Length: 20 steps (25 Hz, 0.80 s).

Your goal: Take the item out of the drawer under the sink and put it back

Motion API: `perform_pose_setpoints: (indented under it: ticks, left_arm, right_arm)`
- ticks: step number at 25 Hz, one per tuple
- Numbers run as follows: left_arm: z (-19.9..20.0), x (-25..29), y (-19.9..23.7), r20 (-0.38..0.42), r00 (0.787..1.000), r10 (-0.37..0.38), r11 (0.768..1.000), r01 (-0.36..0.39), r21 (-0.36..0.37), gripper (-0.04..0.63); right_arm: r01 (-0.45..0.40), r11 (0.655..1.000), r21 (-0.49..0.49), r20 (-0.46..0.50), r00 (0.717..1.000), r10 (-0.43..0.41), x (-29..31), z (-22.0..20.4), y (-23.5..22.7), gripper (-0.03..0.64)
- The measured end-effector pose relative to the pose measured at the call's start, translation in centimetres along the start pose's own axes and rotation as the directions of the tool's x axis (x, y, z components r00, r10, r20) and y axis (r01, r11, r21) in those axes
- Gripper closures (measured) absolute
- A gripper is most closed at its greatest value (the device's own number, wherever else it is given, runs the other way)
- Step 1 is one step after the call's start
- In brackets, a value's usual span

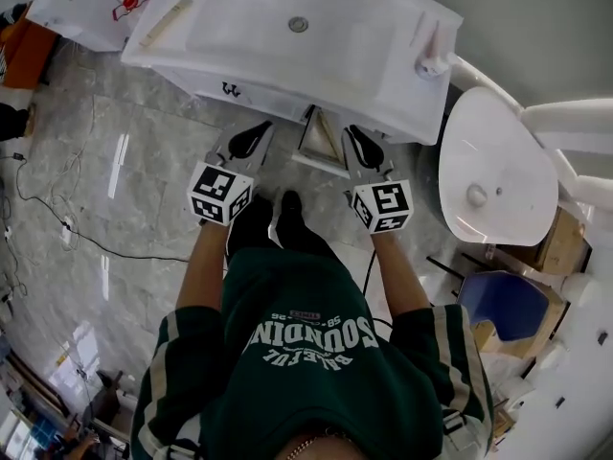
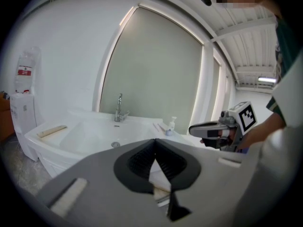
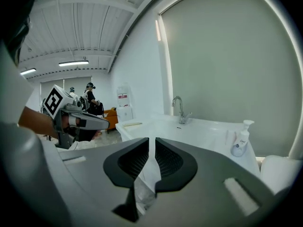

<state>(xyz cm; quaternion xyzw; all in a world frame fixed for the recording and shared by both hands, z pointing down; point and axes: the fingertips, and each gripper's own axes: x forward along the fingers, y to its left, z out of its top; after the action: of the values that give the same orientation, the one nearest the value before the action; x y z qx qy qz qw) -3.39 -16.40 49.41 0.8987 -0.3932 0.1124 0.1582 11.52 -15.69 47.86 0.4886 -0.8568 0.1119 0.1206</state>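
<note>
At left our left gripper (image 1: 254, 137) has its jaws pressed together on nothing, just ahead between both grippers the narrow white drawer with beige inside (image 1: 321, 142) stands pulled out toward us, its item hidden from us, and seemingly nearer to it is our right gripper (image 1: 362, 145), jaws a slit apart and empty.

Three cameras, one sink

My head camera looks steeply down on the sink (image 1: 249, 27), with the left gripper (image 1: 251, 140) and right gripper (image 1: 362, 144) just in front of it. Each gripper's camera sits low, close behind its own jaws, facing the sink. All three views share the basin. Both gripper views share the faucet (image 2: 119, 109), and each catches the other gripper.
</note>
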Motion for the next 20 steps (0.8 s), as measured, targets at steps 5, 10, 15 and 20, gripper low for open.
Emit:
perform_pose_setpoints:
  ticks: [5, 10, 15, 20]
  left_arm:
    - [-1.4, 0.3, -0.5, -0.007, 1.000, -0.013, 1.000, 0.013, -0.020, 0.546]
    - [-2.4, 0.1, -1.0, -0.031, 0.999, -0.023, 0.999, 0.023, -0.024, 0.546]
    - [-3.5, 0.1, -0.8, -0.051, 0.998, -0.021, 0.999, 0.019, -0.036, 0.546]
    - [-5.2, 0.1, -0.6, -0.076, 0.997, -0.014, 0.999, 0.011, -0.049, 0.546]
  right_arm:
    - [-0.011, 1.000, -0.008, -0.053, 0.999, 0.011, 0.0, -2.3, 0.7, 0.569]
    - [-0.021, 1.000, -0.017, -0.169, 0.985, 0.018, 0.4, -6.6, 0.9, 0.522]
    - [-0.035, 0.999, -0.023, -0.275, 0.961, 0.028, 1.4, -11.4, 0.4, 0.512]
    - [-0.055, 0.998, -0.039, -0.379, 0.925, 0.036, 3.4, -16.3, -0.5, 0.512]
